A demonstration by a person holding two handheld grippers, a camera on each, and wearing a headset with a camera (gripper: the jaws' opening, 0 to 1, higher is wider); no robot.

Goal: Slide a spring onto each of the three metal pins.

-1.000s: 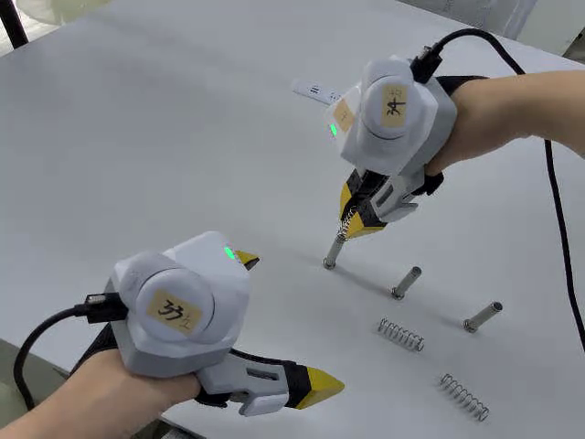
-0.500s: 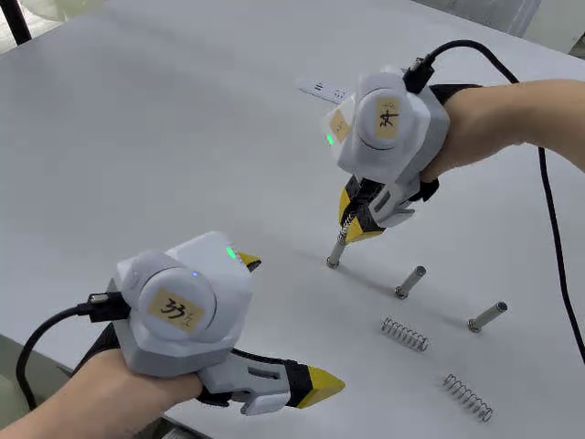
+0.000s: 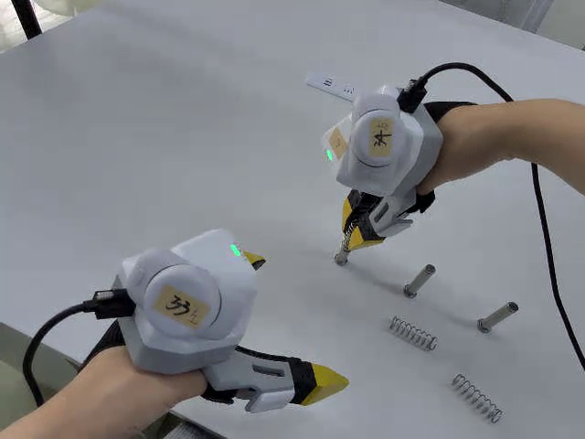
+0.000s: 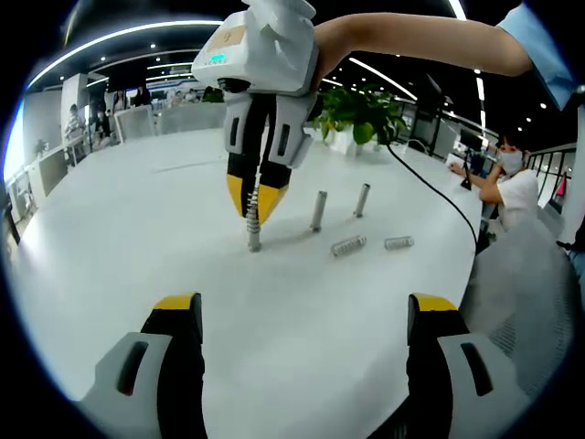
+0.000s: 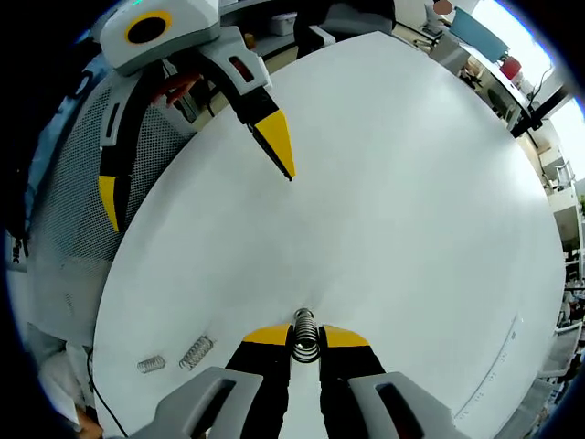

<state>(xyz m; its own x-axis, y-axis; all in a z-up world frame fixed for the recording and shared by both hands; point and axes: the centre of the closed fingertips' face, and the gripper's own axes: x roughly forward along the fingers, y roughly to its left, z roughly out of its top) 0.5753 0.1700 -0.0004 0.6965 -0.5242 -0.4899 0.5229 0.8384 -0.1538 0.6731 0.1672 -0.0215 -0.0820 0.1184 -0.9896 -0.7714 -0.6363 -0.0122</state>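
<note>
The workbench (image 3: 164, 137) is a broad, plain white tabletop, matte and evenly lit. The right gripper (image 3: 352, 240) points down at it, jaws clamped on a spring (image 5: 304, 337) that stands upright over the nearest metal pin (image 3: 341, 259). In the left gripper view only the pin's foot shows bare beneath the coils. Two more pins stand to the side, the middle pin (image 3: 420, 280) and the far pin (image 3: 497, 316), both bare. Near them two loose springs lie flat on the white surface, one spring (image 3: 412, 333) just in front of the middle pin, the other spring (image 3: 477, 398) closer to the table edge.

The left gripper (image 3: 291, 320) hovers low at the near edge, jaws wide apart and holding nothing. A black cable (image 3: 548, 238) trails across the top from the right gripper. A small white strip (image 3: 331, 88) lies further back (its markings are too small to read). Beyond the table, the left gripper view shows an open room with a leafy plant (image 4: 361, 110) and long ceiling light strips (image 4: 137, 32).
</note>
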